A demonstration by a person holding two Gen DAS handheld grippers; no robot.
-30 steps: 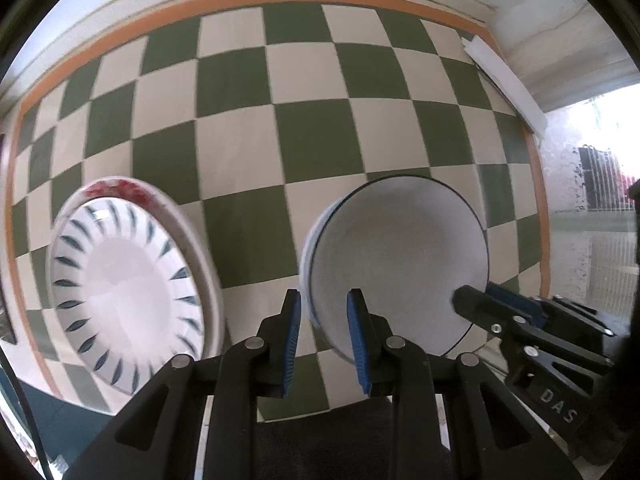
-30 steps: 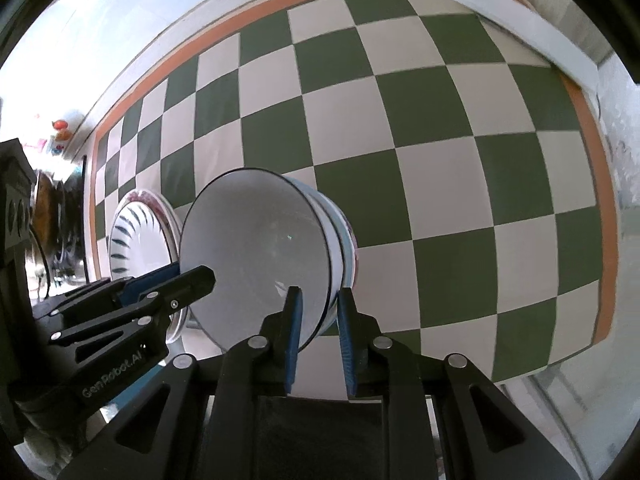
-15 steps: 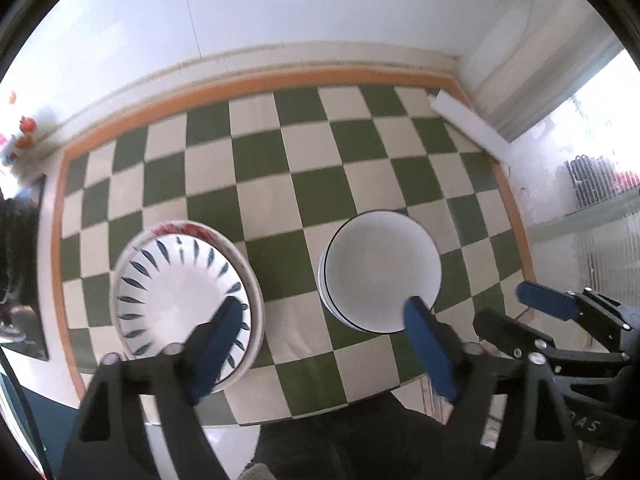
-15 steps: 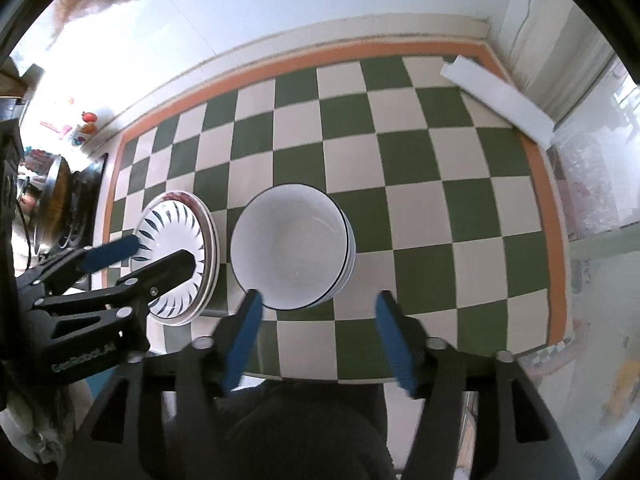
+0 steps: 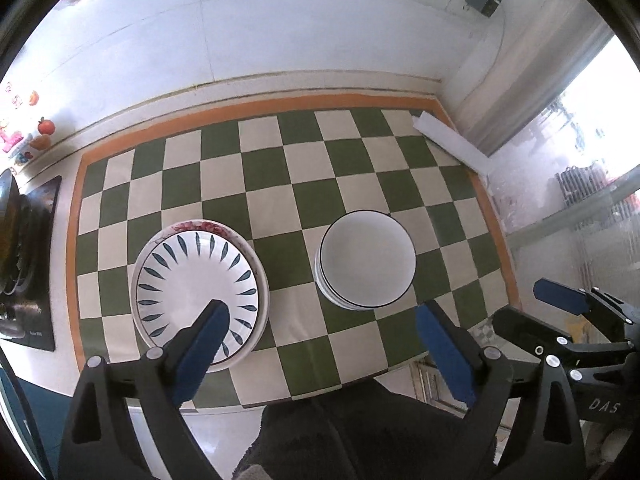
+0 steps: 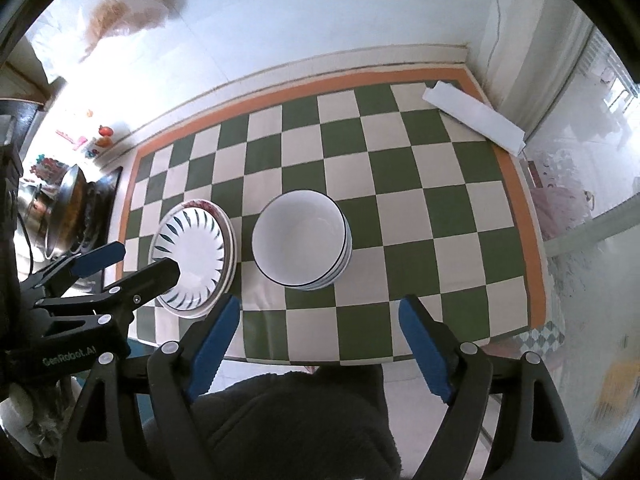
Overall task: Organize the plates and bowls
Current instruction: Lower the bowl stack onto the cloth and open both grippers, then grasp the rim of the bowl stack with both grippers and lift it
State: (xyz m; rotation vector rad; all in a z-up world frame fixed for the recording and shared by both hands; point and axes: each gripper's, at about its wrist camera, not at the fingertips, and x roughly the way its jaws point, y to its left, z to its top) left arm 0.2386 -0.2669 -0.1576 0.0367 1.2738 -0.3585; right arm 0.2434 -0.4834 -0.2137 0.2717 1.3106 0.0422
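left wrist view has us high above the green-and-cream checkered tablecloth [image 5: 280, 184], with our left gripper [image 5: 324, 332] spread wide and holding nothing, its blue pads [image 5: 202, 344] hanging over the near part of the cloth. the cloth's orange border [image 5: 256, 110] runs along the far side against the white wall [image 5: 280, 32] and down both flanks; its near edge lies just beyond our fingers. a long white box [image 5: 452, 142] lies across the far right corner. most of the far half of the cloth shows only bare squares, and a strip of squares separates the two stacks.

the plate stack [image 5: 198, 290] sits on the near left of the cloth: a white plate with dark blue leaf strokes around its rim rests on top, and a red-patterned rim peeks out from under its far edge. our left pad overlaps its near edge in this view; we cannot tell whether anything touches. the bowl stack [image 5: 366, 258] stands to the right of it, white with a thin dark rim line, lower rims showing at its left side.

right wrist view shows our right gripper [image 6: 320, 340] also spread wide and empty, well back from the bowl stack [image 6: 302, 240], whose nested rims show on its right side. the plate stack [image 6: 192, 254] sits just left of the bowls, not touching, close to the cloth's left border. a dark wok [image 6: 66, 216] sits beyond that left edge.
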